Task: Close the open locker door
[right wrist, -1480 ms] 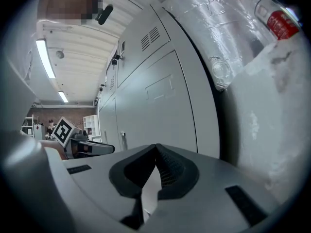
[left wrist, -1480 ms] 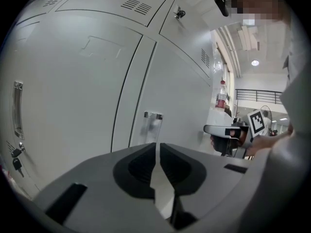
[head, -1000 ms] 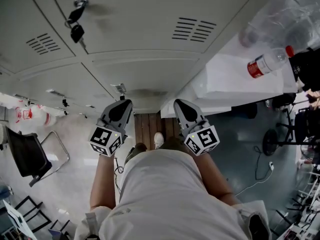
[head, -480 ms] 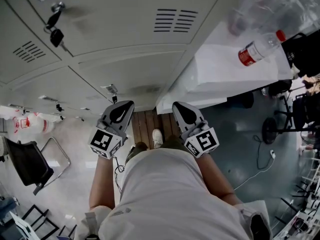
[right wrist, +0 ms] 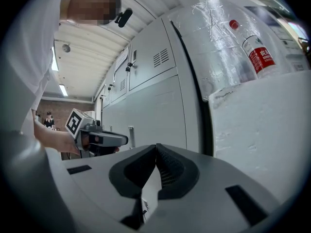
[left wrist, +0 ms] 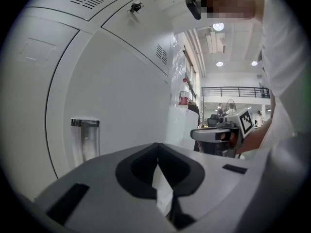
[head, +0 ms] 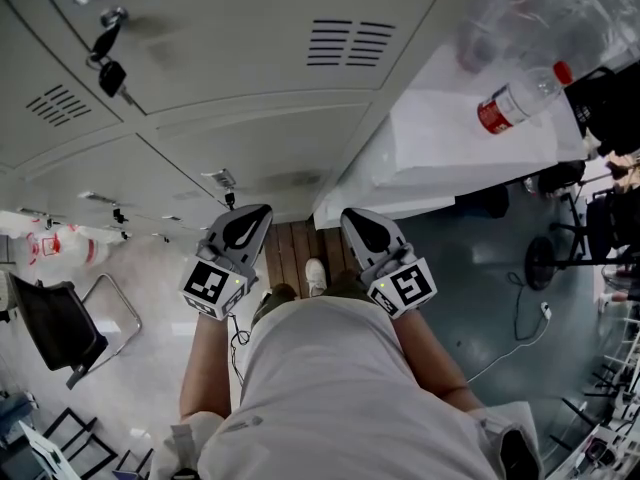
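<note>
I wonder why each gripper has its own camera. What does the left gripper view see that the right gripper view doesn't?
Only the left gripper view shows the right gripper, a balcony railing and round ceiling lights.

Only the right gripper view shows the left gripper, crinkly clear plastic and a brick wall.

Both show the grey locker doors, the bottle with its red label, and that view's own tongs, which are shut with nothing between them.

Red-labelled plastic bottle [head: 515, 98] on white counter [head: 440, 158], black chair [head: 55, 328], white floor cable [head: 516, 343]
</note>
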The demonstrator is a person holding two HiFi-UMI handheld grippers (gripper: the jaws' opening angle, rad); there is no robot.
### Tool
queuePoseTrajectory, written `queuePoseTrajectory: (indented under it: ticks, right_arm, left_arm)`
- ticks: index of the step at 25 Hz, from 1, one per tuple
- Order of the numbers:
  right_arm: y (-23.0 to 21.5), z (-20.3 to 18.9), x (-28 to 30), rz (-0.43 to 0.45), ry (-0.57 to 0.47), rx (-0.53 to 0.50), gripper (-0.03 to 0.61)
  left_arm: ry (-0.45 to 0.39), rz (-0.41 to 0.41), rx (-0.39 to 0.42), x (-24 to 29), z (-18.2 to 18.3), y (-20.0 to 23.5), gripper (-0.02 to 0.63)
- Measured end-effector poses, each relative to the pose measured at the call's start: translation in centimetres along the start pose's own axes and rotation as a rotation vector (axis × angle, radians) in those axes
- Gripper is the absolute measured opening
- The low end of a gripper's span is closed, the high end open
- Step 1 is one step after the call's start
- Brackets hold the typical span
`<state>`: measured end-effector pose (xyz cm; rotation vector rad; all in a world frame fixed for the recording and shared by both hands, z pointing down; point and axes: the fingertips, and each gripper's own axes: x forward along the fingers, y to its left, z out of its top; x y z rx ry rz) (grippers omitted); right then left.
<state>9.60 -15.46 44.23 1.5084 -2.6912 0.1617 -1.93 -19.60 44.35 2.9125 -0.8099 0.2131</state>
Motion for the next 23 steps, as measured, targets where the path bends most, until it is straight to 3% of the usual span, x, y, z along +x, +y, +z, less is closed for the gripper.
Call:
queuePoseTrajectory:
  ticks: [23]
  right_arm:
    - [0.4, -0.5, 2.2, 0.054, 0.014, 0.03, 0.012]
  left_arm:
    - [0.006, 0.069, -0.048, -1.2, -0.6, 1.9, 0.005]
